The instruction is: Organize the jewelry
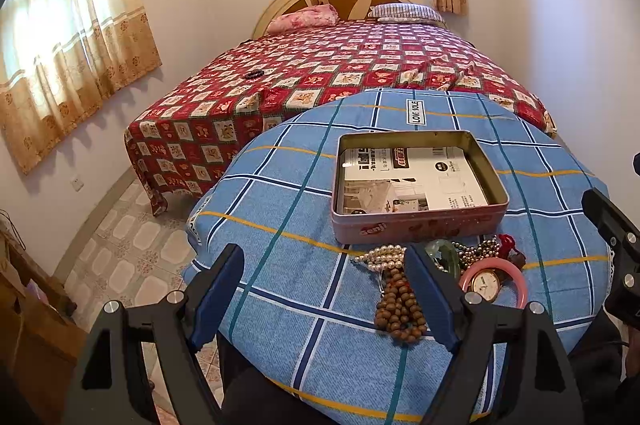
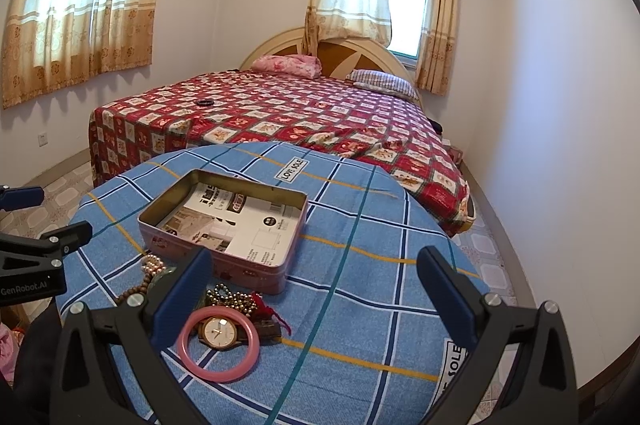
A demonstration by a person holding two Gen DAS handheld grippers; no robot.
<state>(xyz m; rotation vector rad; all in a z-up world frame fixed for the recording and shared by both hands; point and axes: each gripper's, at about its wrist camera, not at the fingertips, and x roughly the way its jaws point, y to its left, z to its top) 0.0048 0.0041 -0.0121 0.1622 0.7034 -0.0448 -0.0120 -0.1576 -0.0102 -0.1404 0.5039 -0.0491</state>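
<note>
Left tool [image 1: 326,289]: jaws spread wide, nothing between the pads, held low over the near left part of the desk [image 1: 280,265]. Its right finger stands in front of the jewelry pile, hiding part of it

Desk: round, covered with a blue check cloth [image 2: 360,265] with yellow and teal lines, a "LOVE SOLE" label on it

Pink tin [image 1: 416,225], lid off, sits near the desk's middle. Inside only a printed paper sheet [image 1: 416,181] lying flat on the bottom; no jewelry in it

Jewelry lies in a loose cluster on the cloth just in front of the tin's near wall, left to right in the left wrist view:
- pearl strand [image 1: 382,257], bunched, closest to the tin's near left corner
- brown wooden bead strand [image 1: 398,313], heaped, nearest the desk edge
- pale green jade piece [image 1: 442,253], partly hidden behind the tool finger
- metallic bead chain [image 1: 478,251], tangled, just beside the tin
- pink bangle [image 2: 218,344] lying flat, with a gold wristwatch [image 2: 217,333] inside its ring, dial up
- red cord knot [image 2: 266,307] on a small dark block, touching the bead chain

Right tool [image 2: 316,295]: jaws also spread wide, empty, hovering above the near right of the desk; the bangle and watch show just beside its left finger

Behind the desk: bed [image 2: 280,113] with red patchwork cover, a small dark ring-shaped item [image 2: 205,102] on it, too small to tell what
</note>
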